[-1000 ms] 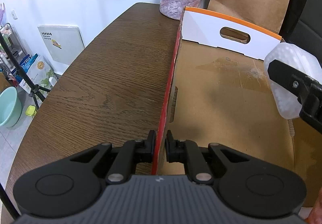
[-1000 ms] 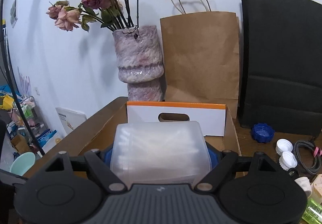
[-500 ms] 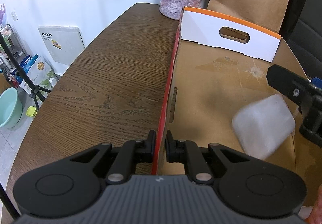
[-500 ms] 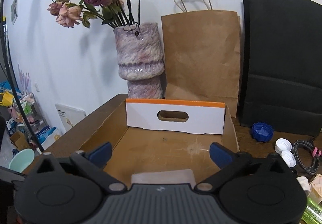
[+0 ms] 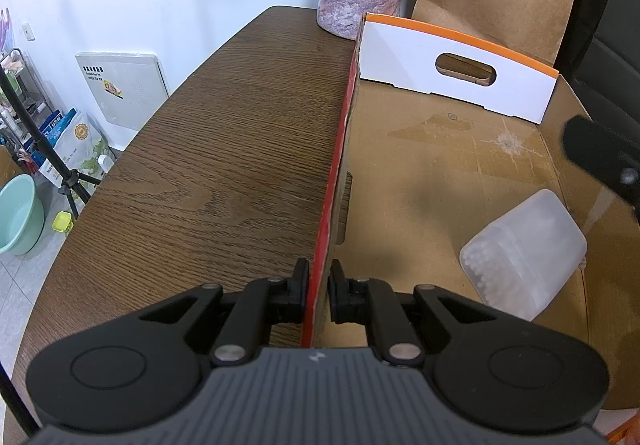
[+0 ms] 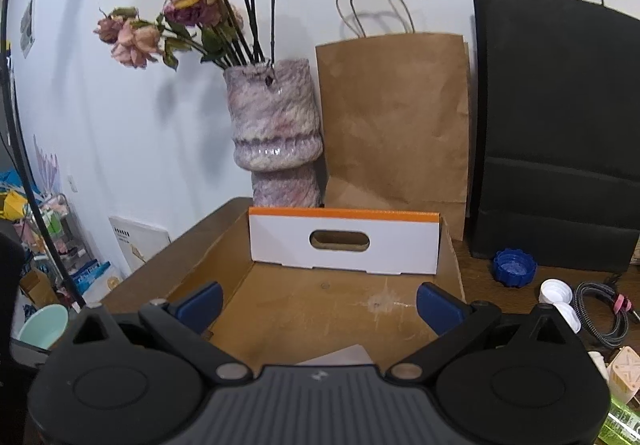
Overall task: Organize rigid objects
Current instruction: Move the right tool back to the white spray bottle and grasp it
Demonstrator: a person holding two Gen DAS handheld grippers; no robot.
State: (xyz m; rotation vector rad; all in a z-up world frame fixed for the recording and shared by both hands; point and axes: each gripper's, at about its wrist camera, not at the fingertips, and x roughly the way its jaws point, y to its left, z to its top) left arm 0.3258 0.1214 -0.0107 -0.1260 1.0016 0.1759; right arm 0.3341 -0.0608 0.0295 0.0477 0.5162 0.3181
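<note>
A shallow cardboard box (image 5: pixel 440 173) with a white, orange-edged end wall lies on the wooden table (image 5: pixel 224 165). My left gripper (image 5: pixel 319 285) is shut on the box's red left wall (image 5: pixel 332 189) near its front. A translucent plastic box of cotton swabs (image 5: pixel 524 253) lies tilted on the box floor at the right; its corner shows in the right wrist view (image 6: pixel 340 355). My right gripper (image 6: pixel 320 301) is open and empty above the cardboard box (image 6: pixel 320 309); one of its fingers (image 5: pixel 600 157) shows in the left wrist view.
A marbled vase (image 6: pixel 276 141) with dried roses, a brown paper bag (image 6: pixel 392 117) and a black paper bag (image 6: pixel 560 133) stand behind the box. A blue cap (image 6: pixel 514 267), white caps (image 6: pixel 556 291) and a coiled cable (image 6: pixel 600 309) lie on the right.
My right gripper opened and let go of the cotton swab box, which dropped onto the cardboard box floor. The right gripper then rose. The left gripper has not moved.
</note>
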